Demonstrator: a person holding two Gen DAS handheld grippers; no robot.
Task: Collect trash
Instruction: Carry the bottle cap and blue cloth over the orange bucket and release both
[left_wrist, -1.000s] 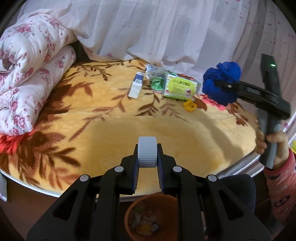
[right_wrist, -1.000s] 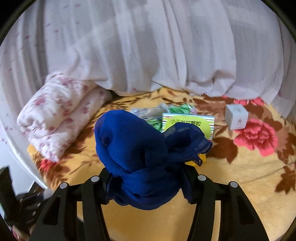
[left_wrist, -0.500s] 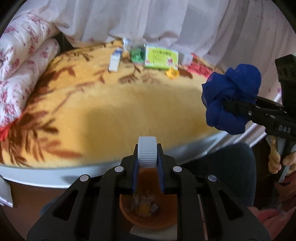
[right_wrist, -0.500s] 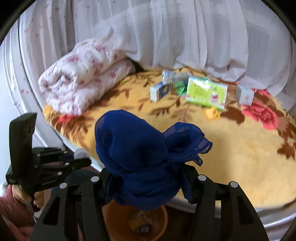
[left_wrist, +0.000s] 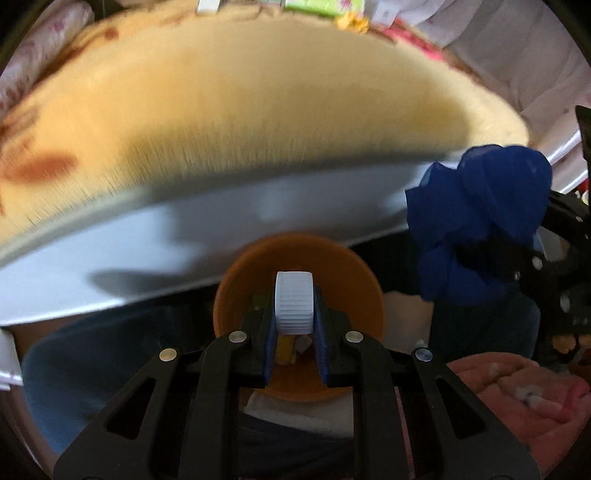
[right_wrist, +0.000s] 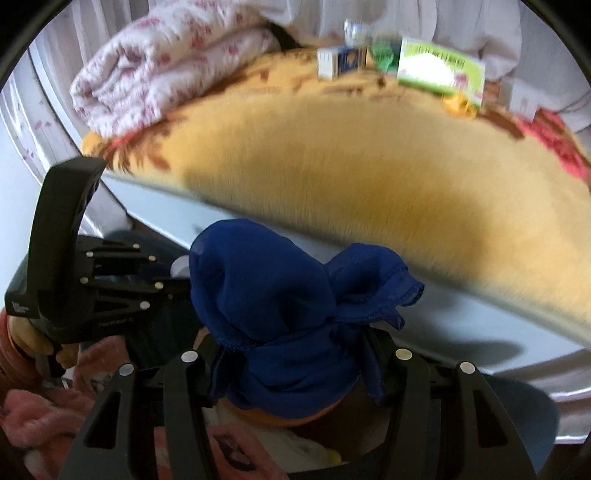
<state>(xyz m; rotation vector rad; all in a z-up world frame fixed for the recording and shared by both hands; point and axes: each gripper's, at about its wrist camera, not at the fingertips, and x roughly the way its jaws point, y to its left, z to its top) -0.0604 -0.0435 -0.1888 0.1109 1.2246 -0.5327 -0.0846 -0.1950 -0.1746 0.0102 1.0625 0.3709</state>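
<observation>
The left gripper (left_wrist: 294, 334) is clamped on a white ribbed bottle cap (left_wrist: 294, 302), holding it directly above the open mouth of an orange trash bin (left_wrist: 236, 291) that stands on the floor below the bed's front edge. A few scraps lie in the bottom of the bin. The right gripper (right_wrist: 295, 365) is closed on a bunched blue cloth (right_wrist: 273, 314), held just off to the right of the bin, also below the front edge of the bed (right_wrist: 369, 177). On the yellow floral blanket, near the far edge, sit a green box (right_wrist: 439, 68), a small blue-and-white box (right_wrist: 341, 61) and a small yellow item (right_wrist: 460, 103). A folded pink floral quilt (right_wrist: 159, 70) lies at the far left corner.
</observation>
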